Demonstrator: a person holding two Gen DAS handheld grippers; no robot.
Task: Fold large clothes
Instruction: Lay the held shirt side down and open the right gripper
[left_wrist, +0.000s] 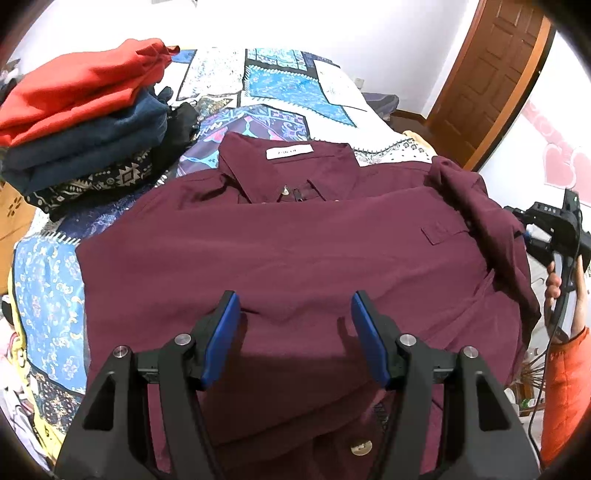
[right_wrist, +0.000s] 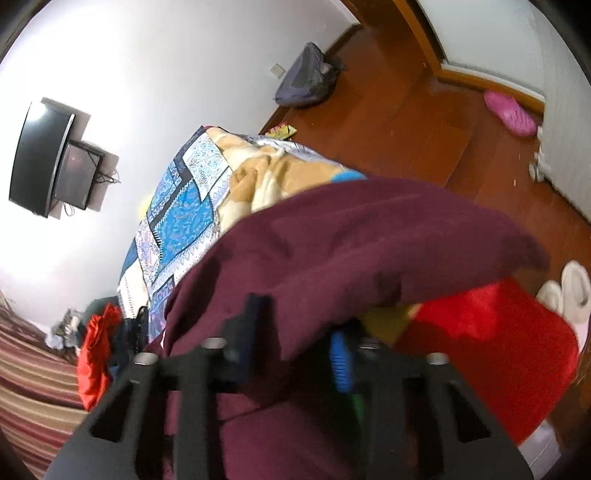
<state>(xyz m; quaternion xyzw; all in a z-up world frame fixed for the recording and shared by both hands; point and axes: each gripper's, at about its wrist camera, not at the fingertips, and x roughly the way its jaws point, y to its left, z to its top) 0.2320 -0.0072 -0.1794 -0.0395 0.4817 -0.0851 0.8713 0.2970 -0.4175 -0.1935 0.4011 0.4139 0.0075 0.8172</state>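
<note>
A large maroon shirt (left_wrist: 280, 258) lies front-up on the patterned bedspread (left_wrist: 48, 295), collar and white label at the far side. Its left side is folded in over the body. My left gripper (left_wrist: 291, 314) is open and empty, just above the lower middle of the shirt. My right gripper (right_wrist: 291, 332) is at the shirt's right edge, with maroon cloth (right_wrist: 369, 251) draped between and over its blue pads (right_wrist: 341, 362); the jaws stand apart. In the left wrist view the right gripper (left_wrist: 554, 236) is beside the bunched right sleeve (left_wrist: 476, 199).
A stack of folded clothes (left_wrist: 81, 122), red on top, sits at the bed's far left. A wooden door (left_wrist: 491, 74) is at the far right. Wooden floor (right_wrist: 424, 122), slippers (right_wrist: 569, 288) and a red cloth (right_wrist: 491, 343) lie beside the bed.
</note>
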